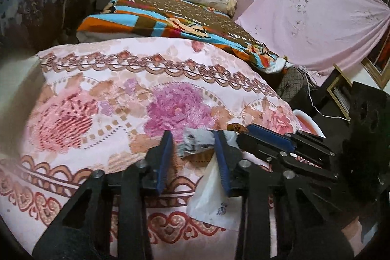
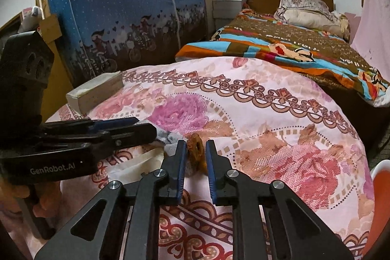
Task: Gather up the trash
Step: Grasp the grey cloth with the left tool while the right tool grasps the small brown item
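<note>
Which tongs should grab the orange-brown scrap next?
Right. The right tongs are open with the orange-brown scrap already between the fingers. The left tongs are open around the gray crumpled wad instead.

Brightness: even, soft indoor light; source cannot be told.
Shadows: faint, close under the black left tool [image 1: 192, 150] on the pink floral cloth [image 1: 109, 101].
Glare: none strong.
Edges: heavy fisheye bending, dark round vignette.
Focus: centre sharp; rim and near black linkages soft, slightly grainy.

Both wrist views low, close over floral cloth [image 1: 102, 99], facing bed [image 2: 280, 40]
</note>
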### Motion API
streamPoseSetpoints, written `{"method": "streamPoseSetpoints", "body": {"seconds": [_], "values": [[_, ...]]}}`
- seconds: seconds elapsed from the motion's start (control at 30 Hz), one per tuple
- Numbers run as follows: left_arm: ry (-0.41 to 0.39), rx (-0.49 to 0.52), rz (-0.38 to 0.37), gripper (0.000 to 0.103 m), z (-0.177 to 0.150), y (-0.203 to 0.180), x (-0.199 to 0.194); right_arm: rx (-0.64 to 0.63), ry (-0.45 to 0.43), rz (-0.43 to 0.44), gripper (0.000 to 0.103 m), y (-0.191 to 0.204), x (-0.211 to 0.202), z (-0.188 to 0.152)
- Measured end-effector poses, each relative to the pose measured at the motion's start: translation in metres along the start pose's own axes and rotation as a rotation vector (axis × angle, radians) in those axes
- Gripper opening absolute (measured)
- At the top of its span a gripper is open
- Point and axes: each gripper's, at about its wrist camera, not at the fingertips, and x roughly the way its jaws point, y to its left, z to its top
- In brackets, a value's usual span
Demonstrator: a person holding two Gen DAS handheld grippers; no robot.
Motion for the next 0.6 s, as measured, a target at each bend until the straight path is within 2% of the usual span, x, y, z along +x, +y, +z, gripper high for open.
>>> {"method": "streamPoseSetpoints", "body": {"seconds": [0.1,0.3,0.5,0.6], "values": [[0.004,0.015,0.002,0.0,0.0,-0.003,0.0,0.008,0.004,0.017,0.007,-0.002,0.001,0.0],[-0.037,0.048,0.01,0.0,0.0,-0.01,-0.009,0.003,-0.026,0.014,0.004,-0.001,-0.005,-0.001],[-0.104,0.083,0.041,0.0,-0.001,-0.017,-0.021,-0.005,-0.096,0.001,0.003,0.0,-0.02,-0.002],[-0.135,0.09,0.049,0.0,-0.002,-0.019,-0.028,0.003,-0.158,-0.015,0.003,-0.002,-0.032,-0.003]]}}
